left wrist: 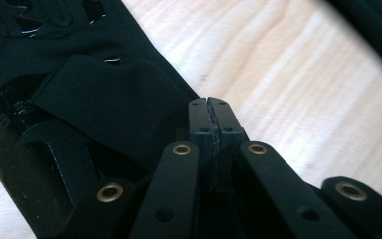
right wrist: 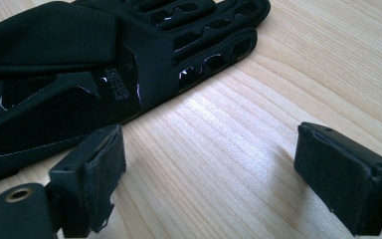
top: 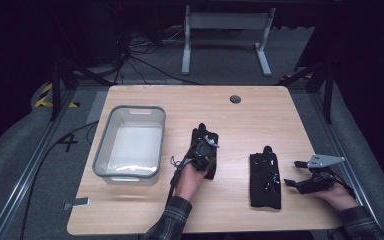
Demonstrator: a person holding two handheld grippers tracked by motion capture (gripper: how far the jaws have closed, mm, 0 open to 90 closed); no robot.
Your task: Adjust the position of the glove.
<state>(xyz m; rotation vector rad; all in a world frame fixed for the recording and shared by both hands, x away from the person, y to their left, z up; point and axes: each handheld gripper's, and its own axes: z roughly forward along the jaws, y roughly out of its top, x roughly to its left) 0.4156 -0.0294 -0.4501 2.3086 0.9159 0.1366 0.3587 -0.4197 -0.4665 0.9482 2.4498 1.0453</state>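
Two black gloves lie on the wooden worktop (top: pixel 240 125). The left glove (top: pixel 203 150) sits near the middle of the worktop, mostly under the left gripper (top: pixel 203 145), which the left hand (top: pixel 190 181) holds over it. In the left gripper view the two fingers (left wrist: pixel 201 124) are pressed flat together at their tips; no fabric shows between them, and the glove's cuff lies just to the side of and beneath them, against bare wood. The right glove (top: pixel 265 180) lies flat farther right, fingertips pointing away from the person, well apart from the left glove. The right gripper (top: pixel 292 173) rests low just beside that glove's right edge, held by the right hand (top: pixel 336 196). In the right gripper view its fingers (right wrist: pixel 97 172) are spread wide with only bare wood between them; the right glove (right wrist: pixel 79 74) lies just beyond the near finger, not touching it as far as can be told. A clear plastic bin (top: pixel 100 155) with a grey rim stands on the worktop's left side, apart from both gloves.
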